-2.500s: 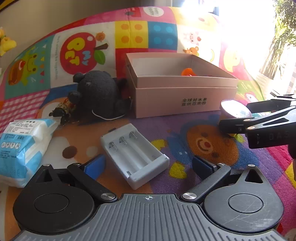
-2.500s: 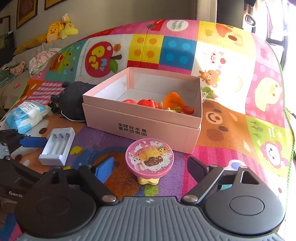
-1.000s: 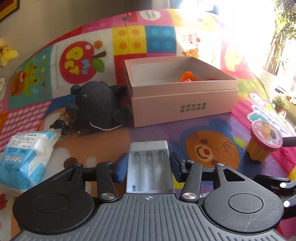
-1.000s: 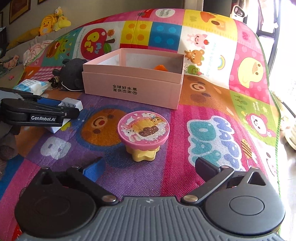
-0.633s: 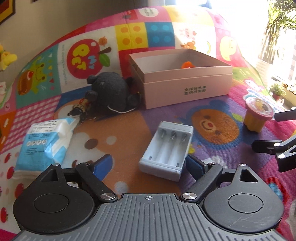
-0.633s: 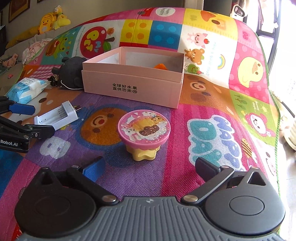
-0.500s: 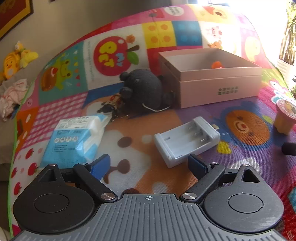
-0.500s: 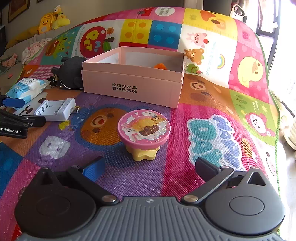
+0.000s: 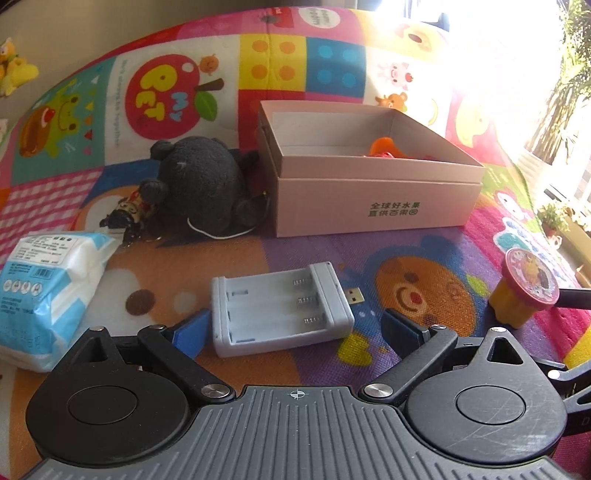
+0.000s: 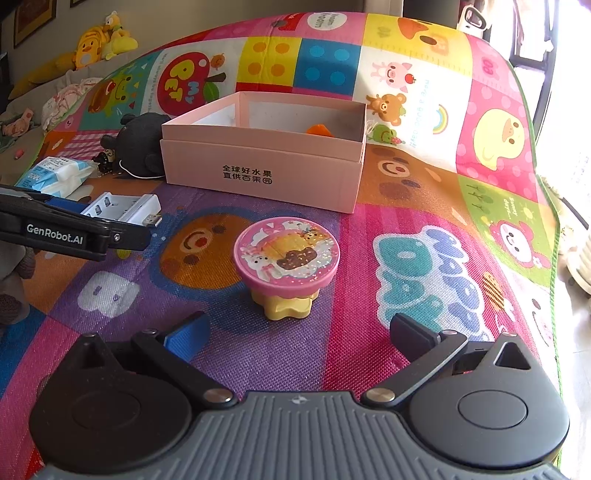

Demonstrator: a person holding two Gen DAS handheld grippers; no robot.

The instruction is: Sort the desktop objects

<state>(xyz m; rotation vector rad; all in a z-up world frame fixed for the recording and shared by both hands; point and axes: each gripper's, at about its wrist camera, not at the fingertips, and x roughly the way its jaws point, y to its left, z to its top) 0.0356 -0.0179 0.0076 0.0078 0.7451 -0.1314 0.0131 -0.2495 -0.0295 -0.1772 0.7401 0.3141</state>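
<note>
Grey battery charger on mat, between opening left hand-held gripper fingers, unpressed; right hand-held gripper released.

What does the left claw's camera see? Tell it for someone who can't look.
The left claw is opening over a gray battery charger lying flat and loose on a colorful play mat. Behind sit a pink box, a black plush toy and, at left, a tissue pack; a pink-lidded yellow toy stands at right.

Colourful cartoon play mat, beige wall, bright window glare
</note>
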